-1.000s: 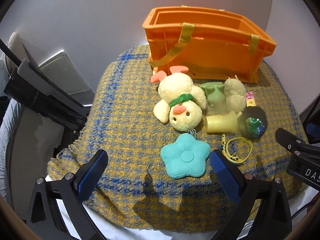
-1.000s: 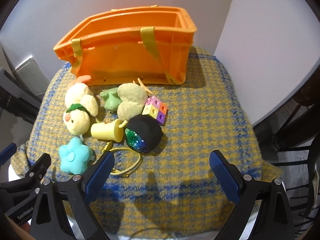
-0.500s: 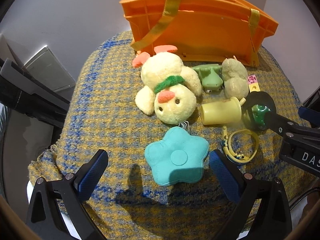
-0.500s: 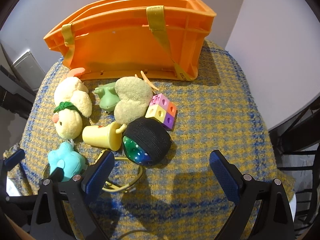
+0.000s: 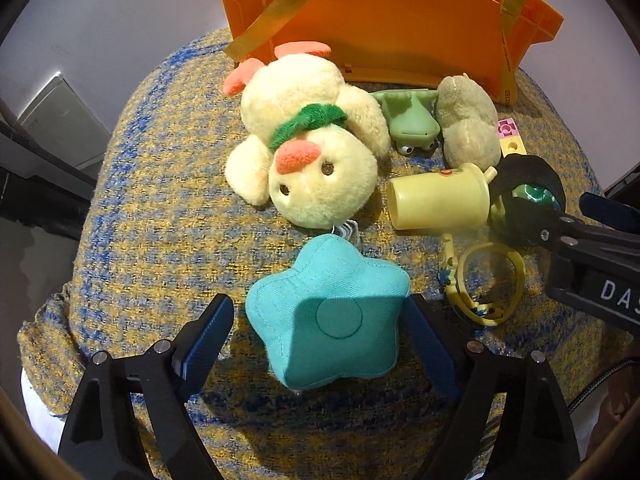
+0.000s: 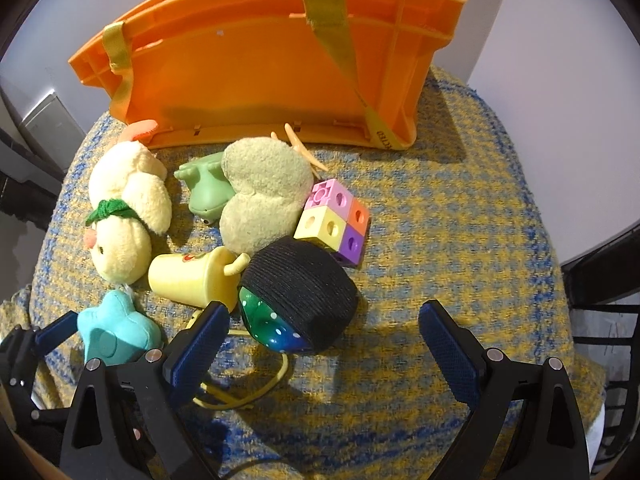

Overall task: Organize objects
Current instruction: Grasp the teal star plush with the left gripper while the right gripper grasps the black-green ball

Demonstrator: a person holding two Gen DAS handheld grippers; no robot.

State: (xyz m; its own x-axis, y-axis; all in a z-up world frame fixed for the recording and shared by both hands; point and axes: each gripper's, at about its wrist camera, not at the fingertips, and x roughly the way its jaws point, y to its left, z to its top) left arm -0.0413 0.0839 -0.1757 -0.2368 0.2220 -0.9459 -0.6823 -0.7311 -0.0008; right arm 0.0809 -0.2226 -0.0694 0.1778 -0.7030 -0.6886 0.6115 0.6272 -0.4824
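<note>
I have pushed both grippers in closer; my left gripper [image 5: 320,332] now straddles the teal star cushion [image 5: 328,316] lying on the woven cloth [image 5: 152,216], fingers spread, not pinching. It looks soft and light, so I would squeeze across its middle

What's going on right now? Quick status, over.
Left tool open, straddling teal star cushion. Right tool open, near black ball. Orange crate behind. Yellow cup crowds ball.
</note>
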